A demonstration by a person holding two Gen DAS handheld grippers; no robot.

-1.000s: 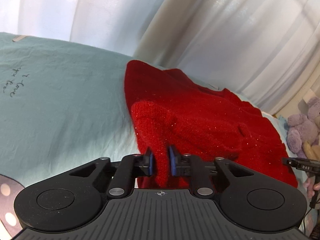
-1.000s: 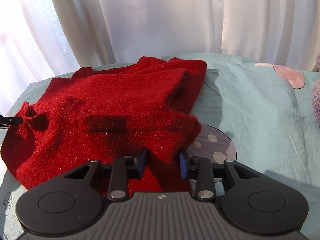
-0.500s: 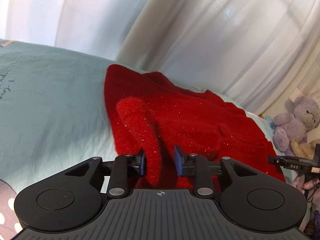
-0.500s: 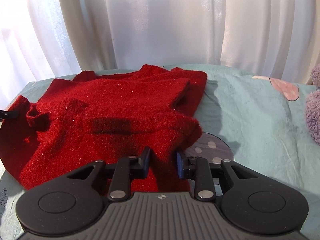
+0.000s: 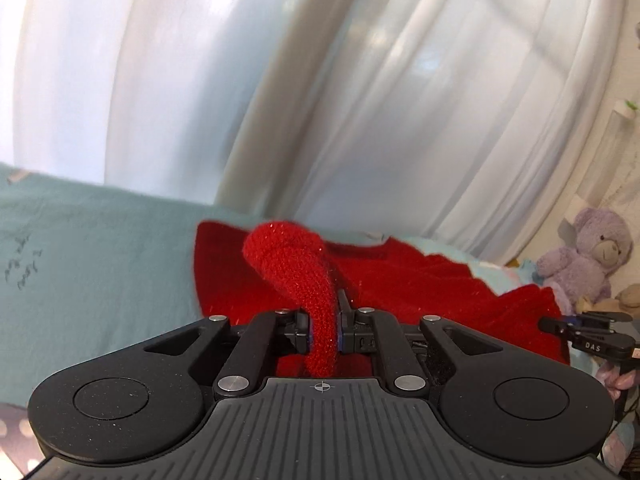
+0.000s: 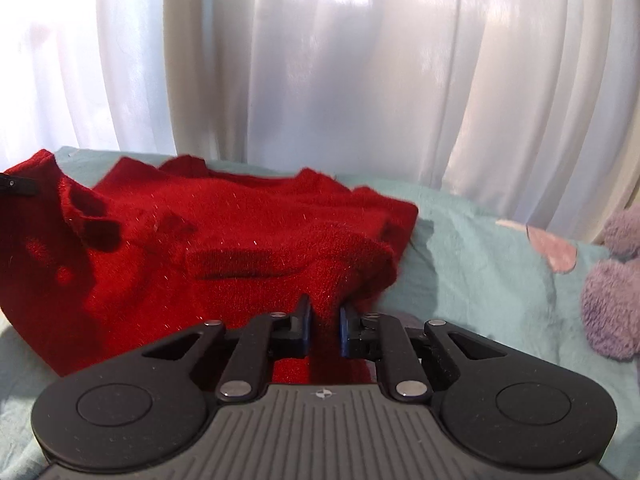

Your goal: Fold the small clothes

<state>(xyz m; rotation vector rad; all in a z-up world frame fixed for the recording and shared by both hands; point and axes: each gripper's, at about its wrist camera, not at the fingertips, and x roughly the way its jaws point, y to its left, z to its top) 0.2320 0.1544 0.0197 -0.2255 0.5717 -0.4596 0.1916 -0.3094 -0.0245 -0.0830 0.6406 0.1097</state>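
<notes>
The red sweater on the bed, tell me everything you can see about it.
The red sweater is a fuzzy knit with a faint glitter, lying mostly spread on the teal bedsheet before white curtains. Its near edge is bunched and raised at two spots: the left gripper is shut on one fold that arches upward, and the right gripper is shut on another. The rest rests rumpled on the sheet.

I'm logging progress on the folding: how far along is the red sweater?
Early stage. Done: the red sweater is spread on the teal sheet. In hand: the left gripper and right gripper have each closed on the near edge, lifting folds of knit. Left: carrying that edge across and laying it down; no finished fold shows yet.
</notes>
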